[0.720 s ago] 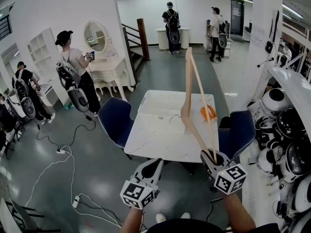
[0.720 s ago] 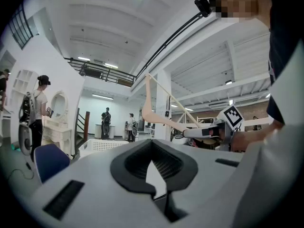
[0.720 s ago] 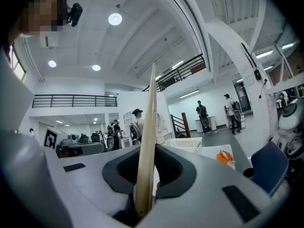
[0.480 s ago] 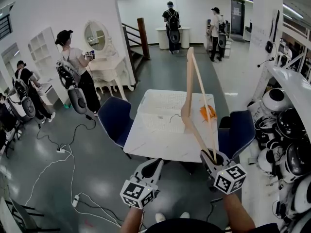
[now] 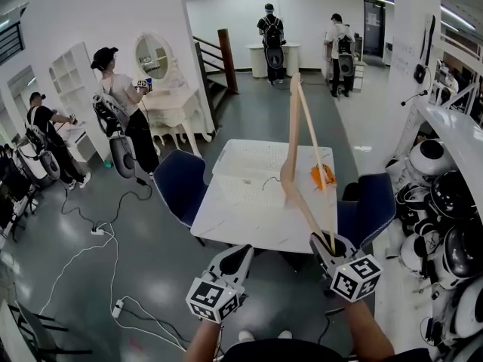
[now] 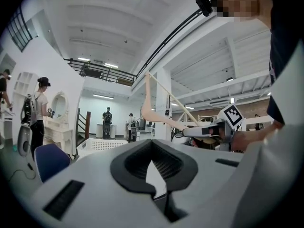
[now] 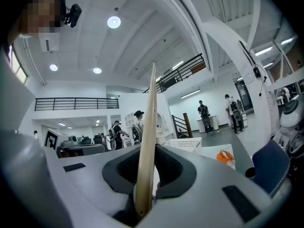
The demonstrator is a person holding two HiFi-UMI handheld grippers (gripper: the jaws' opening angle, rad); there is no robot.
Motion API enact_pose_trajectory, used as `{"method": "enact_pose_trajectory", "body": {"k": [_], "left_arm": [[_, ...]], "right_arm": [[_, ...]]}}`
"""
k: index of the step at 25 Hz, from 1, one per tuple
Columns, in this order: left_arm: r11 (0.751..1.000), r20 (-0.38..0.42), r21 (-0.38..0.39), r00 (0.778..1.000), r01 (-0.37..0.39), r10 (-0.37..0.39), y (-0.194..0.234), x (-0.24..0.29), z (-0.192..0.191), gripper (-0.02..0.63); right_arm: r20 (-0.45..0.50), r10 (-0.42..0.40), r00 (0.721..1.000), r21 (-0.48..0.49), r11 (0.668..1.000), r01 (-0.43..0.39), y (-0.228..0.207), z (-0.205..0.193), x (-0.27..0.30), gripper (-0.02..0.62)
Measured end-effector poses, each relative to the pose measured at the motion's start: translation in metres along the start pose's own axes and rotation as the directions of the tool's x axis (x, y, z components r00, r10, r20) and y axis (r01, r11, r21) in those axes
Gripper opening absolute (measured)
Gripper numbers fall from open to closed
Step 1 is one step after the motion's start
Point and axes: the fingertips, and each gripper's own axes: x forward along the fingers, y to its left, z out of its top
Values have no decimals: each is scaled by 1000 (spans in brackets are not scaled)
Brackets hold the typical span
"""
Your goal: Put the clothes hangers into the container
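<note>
The right gripper is clamped on one end of a wooden hanger, which stands tall in front of the table, not yet in the white basket. Best to step closer, tip it flat and lower it inside the rim before letting go. The left gripper is empty, jaws apart. Blue chairs flank the table; an orange thing lies beside the basket

No writing or numbers seem readable on anything here.
</note>
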Motion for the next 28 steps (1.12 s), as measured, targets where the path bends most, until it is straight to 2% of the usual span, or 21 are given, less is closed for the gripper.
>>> {"method": "enact_pose_trajectory", "body": {"k": [7, 11, 20, 28], "left_arm": [[1000, -21, 22, 1000, -22, 23, -16, 5, -9, 4], [999, -16, 9, 999, -31, 31, -17, 7, -5, 3], [998, -12, -42, 999, -53, 53, -6, 29, -11, 4], [997, -9, -51, 998, -56, 55, 15, 53, -11, 3]], "right_arm": [[-5, 22, 1000, 16, 1000, -22, -14, -10, -8, 61], [-7, 33, 999, 20, 999, -33, -19, -9, -7, 61], [-29, 48, 998, 22, 999, -48, -38, -12, 5, 61], [-40, 53, 998, 27, 998, -52, -57, -9, 33, 61]]}}
